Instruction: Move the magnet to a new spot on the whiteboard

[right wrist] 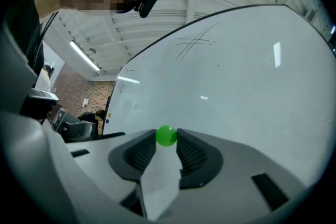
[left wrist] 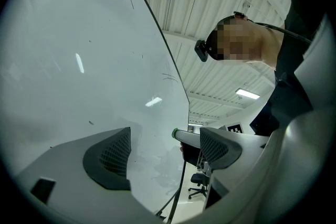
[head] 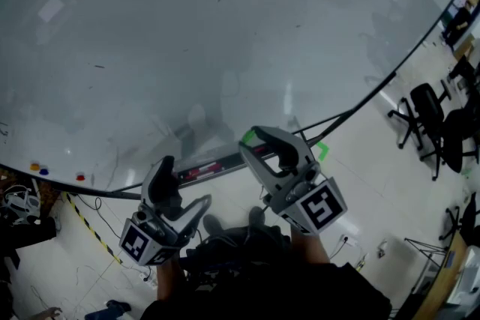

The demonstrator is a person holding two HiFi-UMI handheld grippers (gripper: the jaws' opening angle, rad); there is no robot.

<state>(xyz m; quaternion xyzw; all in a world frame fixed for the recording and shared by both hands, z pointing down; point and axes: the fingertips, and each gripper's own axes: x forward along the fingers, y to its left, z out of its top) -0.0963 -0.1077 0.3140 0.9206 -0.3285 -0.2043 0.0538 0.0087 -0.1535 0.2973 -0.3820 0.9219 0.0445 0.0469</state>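
Note:
A small round green magnet [right wrist: 167, 135] sits pinched between the pads of my right gripper [right wrist: 167, 140], away from the board. In the head view that gripper [head: 253, 140] is held up in front of the whiteboard's [head: 225, 26] lower edge, and the magnet [head: 247, 136] shows as a green spot at its tips. My left gripper [head: 184, 187] hangs lower and to the left, jaws apart. In the left gripper view nothing lies between its jaws [left wrist: 165, 147], and the whiteboard [left wrist: 79, 60] fills the left side. The whiteboard [right wrist: 236, 76] carries a few pen strokes.
Three small magnets, orange [head: 34, 166], blue [head: 43, 171] and red [head: 80, 177], cling to the board's lower left. A marker tray [head: 206, 170] runs under the board. Black office chairs [head: 431, 116] stand at the right. Yellow-black tape [head: 86, 225] and cables lie on the floor at the left.

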